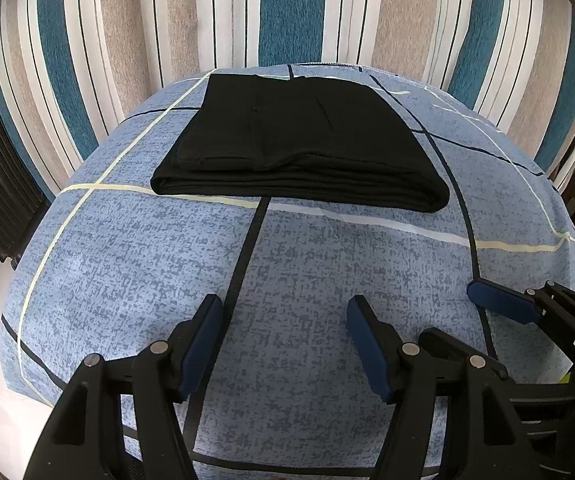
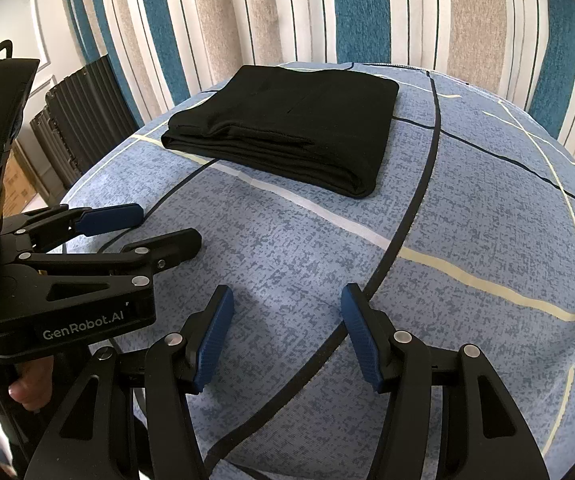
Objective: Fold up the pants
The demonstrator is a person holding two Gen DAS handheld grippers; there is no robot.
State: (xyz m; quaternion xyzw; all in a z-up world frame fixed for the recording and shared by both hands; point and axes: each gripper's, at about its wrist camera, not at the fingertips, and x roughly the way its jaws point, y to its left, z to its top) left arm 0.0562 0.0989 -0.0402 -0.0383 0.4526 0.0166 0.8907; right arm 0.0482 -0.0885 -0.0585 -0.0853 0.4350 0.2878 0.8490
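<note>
Low over the bedsheet (image 1: pixel 127 240) — both tools gaping, empty, short of folded pants (image 1: pixel 299 148)

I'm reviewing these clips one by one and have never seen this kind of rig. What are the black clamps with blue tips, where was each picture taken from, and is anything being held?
No robot here: a person holds a hand tool in each hand, each with two fingers and a fisheye camera looking along them. The left-hand view shows the left gripper at the bottom, with the right one's blue tip at its right edge. The right-hand view shows the right gripper, with the left tool at its left edge. Both stand open over a blue patterned sheet and hold nothing. The black pants lie folded in a neat stack, untouched, before a striped curtain.
</note>
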